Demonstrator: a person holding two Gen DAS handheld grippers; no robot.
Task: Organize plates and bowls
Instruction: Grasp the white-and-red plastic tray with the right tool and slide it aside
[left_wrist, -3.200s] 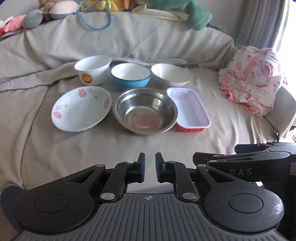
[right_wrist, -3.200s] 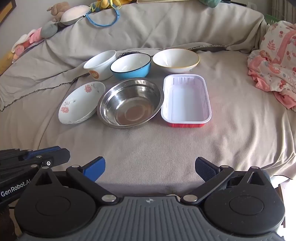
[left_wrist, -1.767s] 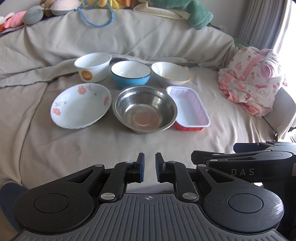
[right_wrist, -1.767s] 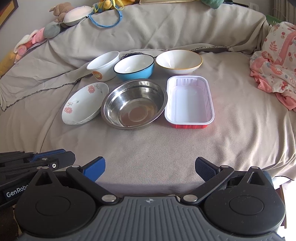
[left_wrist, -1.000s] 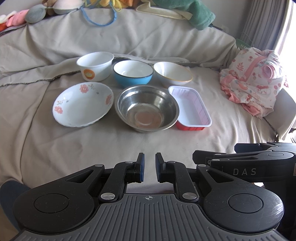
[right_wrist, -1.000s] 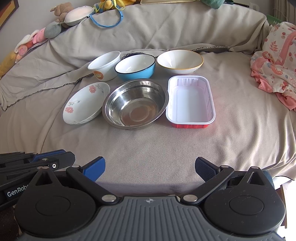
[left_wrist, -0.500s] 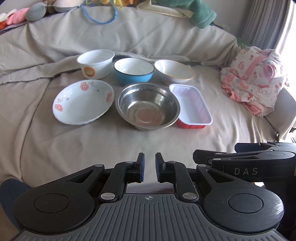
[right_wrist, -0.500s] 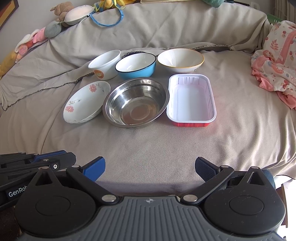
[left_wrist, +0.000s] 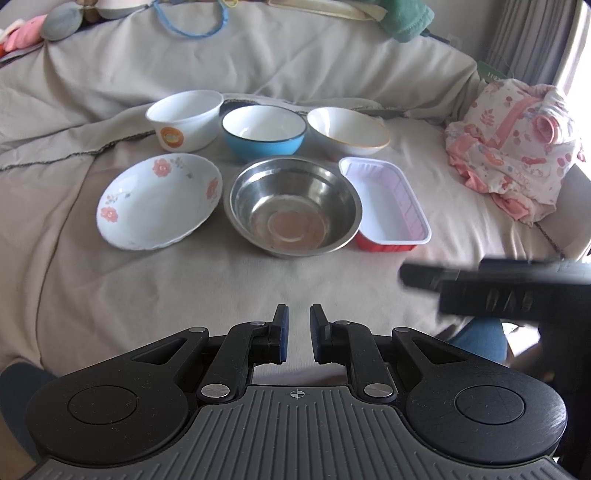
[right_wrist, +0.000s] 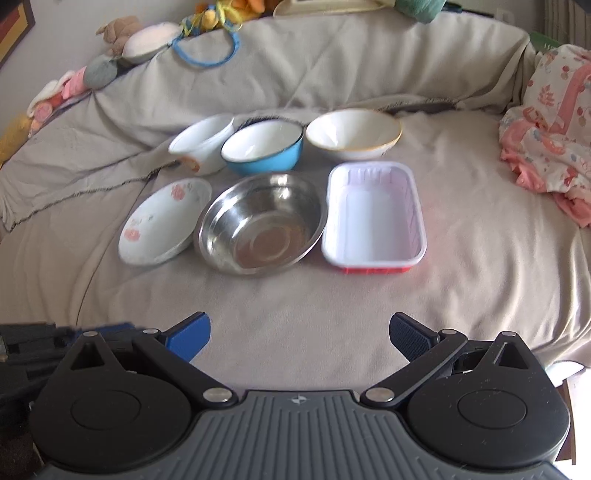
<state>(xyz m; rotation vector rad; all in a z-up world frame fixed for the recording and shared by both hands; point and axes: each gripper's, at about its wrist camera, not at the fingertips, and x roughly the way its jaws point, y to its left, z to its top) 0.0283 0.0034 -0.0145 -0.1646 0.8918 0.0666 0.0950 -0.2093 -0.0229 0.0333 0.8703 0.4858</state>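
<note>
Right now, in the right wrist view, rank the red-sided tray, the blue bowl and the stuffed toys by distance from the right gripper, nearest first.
From the right gripper, open and empty:
1. Red-sided tray, front row, right of the steel bowl.
2. Blue bowl, back row, middle, behind the steel bowl.
3. Stuffed toys, far back left, along the top of the sofa back.

Pale lettering on side of right gripper, seen in left wrist view: motion-blurred, roughly "DAS", not legible with confidence. Orange round emblem on white bowl: too small to read. No other text legible.
</note>
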